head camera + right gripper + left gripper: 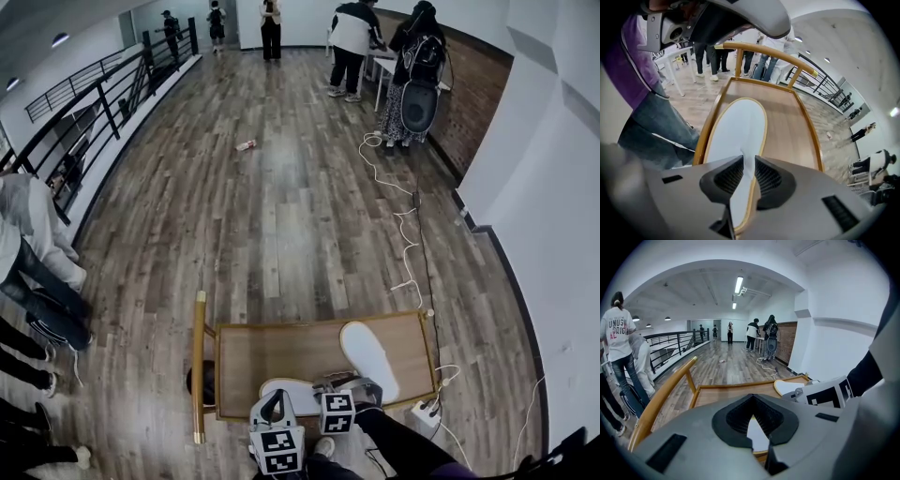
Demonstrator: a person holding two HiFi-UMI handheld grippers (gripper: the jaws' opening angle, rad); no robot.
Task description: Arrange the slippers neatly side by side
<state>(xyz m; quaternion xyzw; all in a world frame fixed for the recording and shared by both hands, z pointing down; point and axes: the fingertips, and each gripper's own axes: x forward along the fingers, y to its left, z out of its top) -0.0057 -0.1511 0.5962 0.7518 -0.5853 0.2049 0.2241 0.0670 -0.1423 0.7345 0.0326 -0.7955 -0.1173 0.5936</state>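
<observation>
The right gripper (744, 163) pinches the near white slipper (739, 124) by its thin end, the left gripper (753, 401) clamps its other end, and the slipper looks light and bendy, best held at the rim.

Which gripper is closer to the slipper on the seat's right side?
Right. The right gripper sits beside that slipper's near edge; the left gripper is farther left, at the other slipper.
</observation>
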